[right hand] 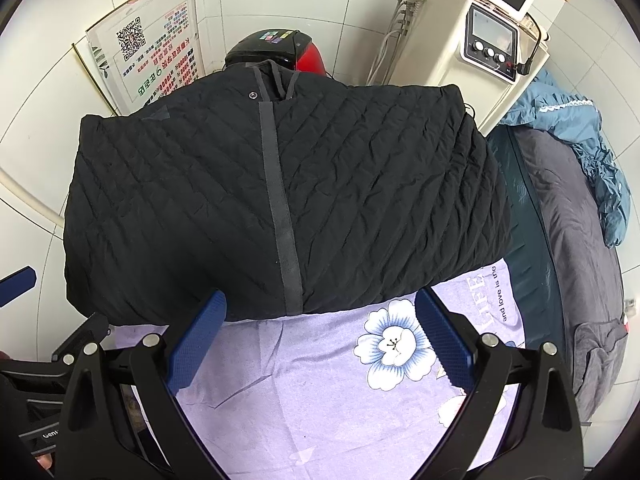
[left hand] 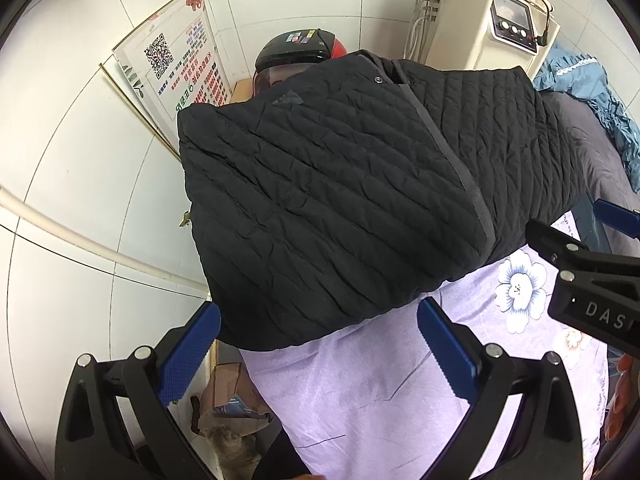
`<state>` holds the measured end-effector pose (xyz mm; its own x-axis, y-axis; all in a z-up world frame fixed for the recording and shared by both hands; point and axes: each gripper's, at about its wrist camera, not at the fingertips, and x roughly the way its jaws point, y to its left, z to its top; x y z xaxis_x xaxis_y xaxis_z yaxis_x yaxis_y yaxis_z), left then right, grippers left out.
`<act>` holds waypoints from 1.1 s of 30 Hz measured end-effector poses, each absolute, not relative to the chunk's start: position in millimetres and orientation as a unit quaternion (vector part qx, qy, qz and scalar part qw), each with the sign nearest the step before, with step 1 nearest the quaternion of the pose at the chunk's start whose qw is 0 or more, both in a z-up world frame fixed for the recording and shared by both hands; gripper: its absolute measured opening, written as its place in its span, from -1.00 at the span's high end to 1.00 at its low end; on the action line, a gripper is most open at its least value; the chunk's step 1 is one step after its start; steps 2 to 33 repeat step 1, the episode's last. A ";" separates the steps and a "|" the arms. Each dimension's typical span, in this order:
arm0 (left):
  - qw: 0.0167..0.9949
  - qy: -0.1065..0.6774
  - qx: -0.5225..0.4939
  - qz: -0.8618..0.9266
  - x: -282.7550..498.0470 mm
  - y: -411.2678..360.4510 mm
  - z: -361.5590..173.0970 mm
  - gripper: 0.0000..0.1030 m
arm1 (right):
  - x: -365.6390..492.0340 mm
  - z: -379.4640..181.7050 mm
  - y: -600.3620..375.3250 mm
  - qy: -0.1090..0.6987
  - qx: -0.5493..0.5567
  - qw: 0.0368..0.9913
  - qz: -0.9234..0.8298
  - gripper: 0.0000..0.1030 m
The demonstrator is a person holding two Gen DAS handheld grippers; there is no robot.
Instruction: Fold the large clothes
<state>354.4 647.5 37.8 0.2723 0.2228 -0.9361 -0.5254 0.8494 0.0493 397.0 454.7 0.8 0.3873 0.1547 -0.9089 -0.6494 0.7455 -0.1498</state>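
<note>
A black quilted jacket lies front up on a lilac flowered sheet, with its grey zip strip running down the middle and its sleeves tucked out of sight. My left gripper hovers open just short of the jacket's near hem, with nothing between its blue pads. Over the same hem, further right, my right gripper is open too and holds nothing. In the left wrist view the right gripper juts in from the right edge.
A white tiled wall carries a poster with a QR code. Behind the jacket sit a black and red helmet and a cream machine with knobs. Blue cloth and grey bedding lie to the right.
</note>
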 end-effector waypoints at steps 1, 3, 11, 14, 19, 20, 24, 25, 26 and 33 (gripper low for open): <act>0.786 0.554 -0.136 0.238 354.3 647.2 37.7 -0.89 | 397.1 0.6 454.7 0.493 -0.251 0.794 0.253 -0.83; 0.786 0.554 -0.136 0.238 354.3 647.2 37.7 -0.89 | 397.1 0.6 454.7 0.493 -0.251 0.794 0.253 -0.83; 0.786 0.554 -0.136 0.238 354.3 647.2 37.7 -0.89 | 397.1 0.6 454.7 0.493 -0.251 0.794 0.253 -0.83; 0.786 0.554 -0.136 0.238 354.3 647.2 37.7 -0.89 | 397.1 0.6 454.7 0.493 -0.251 0.794 0.253 -0.83; 0.786 0.554 -0.136 0.238 354.3 647.2 37.7 -0.89 | 397.1 0.6 454.7 0.493 -0.251 0.794 0.253 -0.83; 0.786 0.554 -0.136 0.238 354.3 647.2 37.7 -0.89 | 397.1 0.6 454.7 0.493 -0.251 0.794 0.253 -0.83; 0.786 0.554 -0.136 0.238 354.3 647.2 37.7 -0.89 | 397.1 0.6 454.7 0.493 -0.251 0.794 0.253 -0.83; 0.786 0.554 -0.136 0.238 354.3 647.2 37.7 -0.89 | 397.1 0.6 454.7 0.493 -0.251 0.794 0.253 -0.83; 0.786 0.554 -0.136 0.238 354.3 647.2 37.7 -0.89 | 397.1 0.6 454.7 0.493 -0.251 0.794 0.253 -0.83; 0.786 0.554 -0.136 0.238 354.3 647.2 37.7 -0.89 | 397.1 0.6 454.7 0.493 -0.251 0.794 0.253 -0.83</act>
